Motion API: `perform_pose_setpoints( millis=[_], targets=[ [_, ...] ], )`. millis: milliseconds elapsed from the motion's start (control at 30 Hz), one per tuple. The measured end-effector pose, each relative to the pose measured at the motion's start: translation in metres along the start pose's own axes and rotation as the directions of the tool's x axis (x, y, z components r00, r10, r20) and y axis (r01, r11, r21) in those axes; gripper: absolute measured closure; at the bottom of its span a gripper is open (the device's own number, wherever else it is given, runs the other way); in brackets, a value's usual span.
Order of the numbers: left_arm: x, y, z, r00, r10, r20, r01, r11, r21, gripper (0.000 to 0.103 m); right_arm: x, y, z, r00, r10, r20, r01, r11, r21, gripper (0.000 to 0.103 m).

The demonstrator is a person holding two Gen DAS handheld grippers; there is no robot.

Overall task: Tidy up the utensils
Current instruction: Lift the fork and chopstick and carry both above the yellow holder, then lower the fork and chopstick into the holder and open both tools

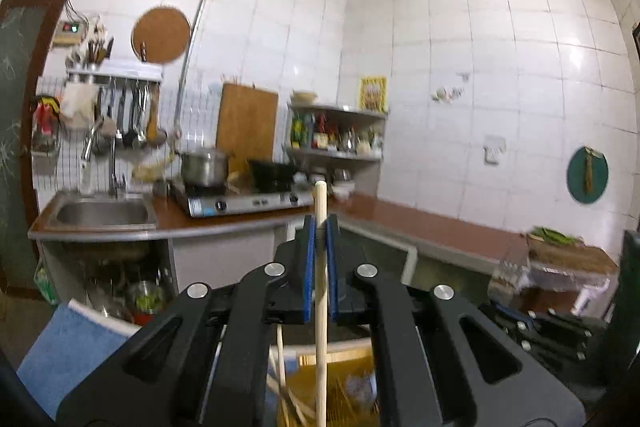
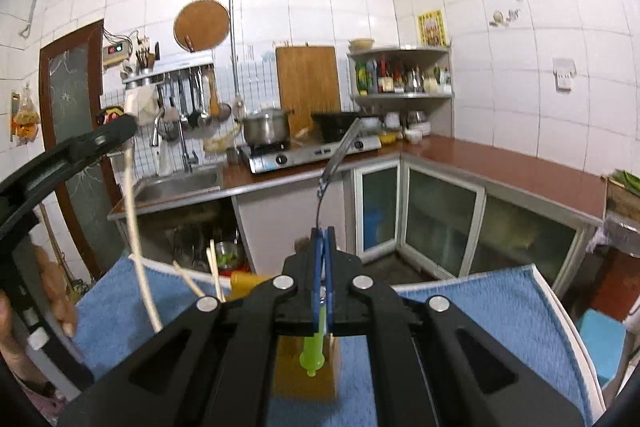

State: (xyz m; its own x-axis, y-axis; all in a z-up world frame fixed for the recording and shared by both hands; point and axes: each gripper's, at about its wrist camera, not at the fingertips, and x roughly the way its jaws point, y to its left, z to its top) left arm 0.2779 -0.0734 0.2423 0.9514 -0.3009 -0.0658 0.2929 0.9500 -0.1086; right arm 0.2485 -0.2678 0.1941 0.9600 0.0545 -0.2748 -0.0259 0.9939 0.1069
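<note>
A: Location type?

B: Domestic kitchen; white tiled walls; steel sink [image 2: 182, 183] set in a brown counter [image 2: 500, 167]; two-burner gas stove [image 2: 312, 151] carrying a steel pot [image 2: 266, 127].

A: Further indicators?

B: Ladles [image 2: 192, 99] hanging on a rail; wooden cutting board [image 2: 307, 83] against the wall; corner shelf [image 2: 402, 95] of bottles.

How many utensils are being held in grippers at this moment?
2. The left gripper is shut on a wooden stick, upright. The right gripper is shut on a green-handled utensil, its metal end pointing up.
</note>
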Motion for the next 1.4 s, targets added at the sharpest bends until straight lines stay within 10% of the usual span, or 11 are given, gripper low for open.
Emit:
perform_pose_setpoints(
  millis=[367, 967, 1400],
  targets=[
    [0.07, 0.006, -0.057, 1.0, 0.024, -0.014, -0.025, 0.999, -0.025, 0.099, 0.049, 0.001, -0.038, 1.0, -0.002, -0.018, 0.001, 0.998, -0.057, 0.101],
    [0.052, 0.03, -0.112, 0.987, 0.048, -0.155, -0.04, 0.998, 0.054, 0.098, 0.085, -0.003, -0.099, 0.994, 0.011, -0.113, -0.014, 1.0, -0.023, 0.101],
    [0.067, 0.05, -0.13, 0.932, 0.004, -0.363, -0.013, 1.0, -0.021, 0.093, 0.089, -0.007, -0.114, 0.985, 0.027, -0.168, -0.031, 0.999, -0.022, 0.097]
  ],
)
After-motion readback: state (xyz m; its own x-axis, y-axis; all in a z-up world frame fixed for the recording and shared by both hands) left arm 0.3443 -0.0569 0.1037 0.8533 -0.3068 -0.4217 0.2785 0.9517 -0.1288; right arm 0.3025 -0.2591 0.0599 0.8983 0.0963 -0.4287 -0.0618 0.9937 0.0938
